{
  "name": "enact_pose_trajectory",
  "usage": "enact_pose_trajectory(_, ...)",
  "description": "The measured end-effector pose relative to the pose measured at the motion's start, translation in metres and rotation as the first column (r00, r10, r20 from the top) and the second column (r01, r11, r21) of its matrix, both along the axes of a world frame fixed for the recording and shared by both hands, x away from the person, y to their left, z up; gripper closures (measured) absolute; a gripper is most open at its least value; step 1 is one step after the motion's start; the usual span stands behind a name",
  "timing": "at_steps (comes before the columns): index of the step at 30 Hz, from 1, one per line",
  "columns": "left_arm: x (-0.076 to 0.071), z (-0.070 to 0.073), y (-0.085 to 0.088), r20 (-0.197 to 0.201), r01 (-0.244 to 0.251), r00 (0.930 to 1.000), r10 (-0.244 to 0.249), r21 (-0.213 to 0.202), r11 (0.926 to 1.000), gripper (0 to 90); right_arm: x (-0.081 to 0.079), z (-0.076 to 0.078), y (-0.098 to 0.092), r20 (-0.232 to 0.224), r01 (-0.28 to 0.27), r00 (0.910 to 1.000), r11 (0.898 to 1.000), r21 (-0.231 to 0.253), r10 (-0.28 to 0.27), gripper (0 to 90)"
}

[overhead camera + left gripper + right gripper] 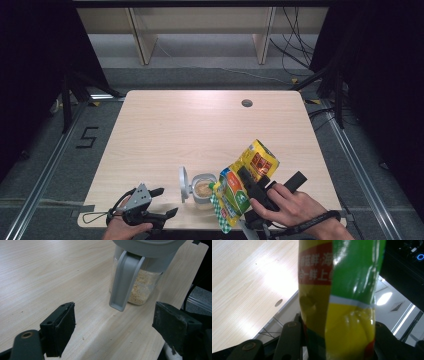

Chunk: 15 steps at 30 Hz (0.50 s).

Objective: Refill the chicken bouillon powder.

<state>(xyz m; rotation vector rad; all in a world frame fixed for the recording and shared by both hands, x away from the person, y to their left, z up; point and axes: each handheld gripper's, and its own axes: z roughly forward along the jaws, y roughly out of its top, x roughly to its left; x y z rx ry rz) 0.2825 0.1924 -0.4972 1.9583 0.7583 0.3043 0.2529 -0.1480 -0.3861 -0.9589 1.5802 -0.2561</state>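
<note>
Spillage was the likely risk: the right gripper (251, 192), clamped on the bag (243, 182), held it tilted above the open jar (203, 190) near the table's (200, 125) front edge, and a fast tip might have missed. The left gripper (167, 202) stood with jaws apart beside the jar, steadying nothing. The bag's red band carried white Chinese characters, partly readable: "鲜上".

Black two-jaw left claw (167, 202) with grey three-cornered plate, black right claw (248, 181), dark wrist strap
</note>
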Motion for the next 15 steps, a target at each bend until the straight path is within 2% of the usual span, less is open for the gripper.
enact_pose_trajectory(3, -0.0014, 0.0003, -0.0011, -0.007, -0.005, 1.0000, 0.005, -0.009, 0.9999, 17.8, -0.0005, -0.0011, -0.0002, 0.000, -0.005, 1.0000, 1.000, -0.007, 0.005, 63.8)
enact_pose_trajectory(4, -0.0006, 0.0006, -0.0005, 0.008, 0.006, 1.0000, -0.006, 0.002, 1.0000, 17.8, -0.0012, -0.0017, -0.0010, 0.002, 0.001, 1.0000, 1.000, 0.003, -0.001, 63.8)
enact_pose_trajectory(5, -0.0006, 0.0004, -0.0004, 0.007, 0.004, 1.0000, -0.004, 0.005, 1.0000, 17.8, -0.0004, -0.0016, 0.0003, 0.000, -0.016, 0.9999, 1.000, -0.018, 0.016, 63.8)
enact_pose_trajectory(7, -0.0006, 0.0001, -0.0008, 0.004, 0.002, 1.0000, -0.002, -0.003, 1.0000, 17.8, -0.0010, -0.0035, -0.0021, -0.007, 0.009, 0.9999, 1.000, 0.005, -0.009, 63.8)
enact_pose_trajectory(15, -0.0004, 0.0002, -0.0006, 0.004, 0.000, 1.0000, 0.000, -0.003, 1.0000, 17.8, -0.0003, -0.0028, -0.0015, 0.004, -0.001, 1.0000, 1.000, 0.000, 0.001, 63.9)
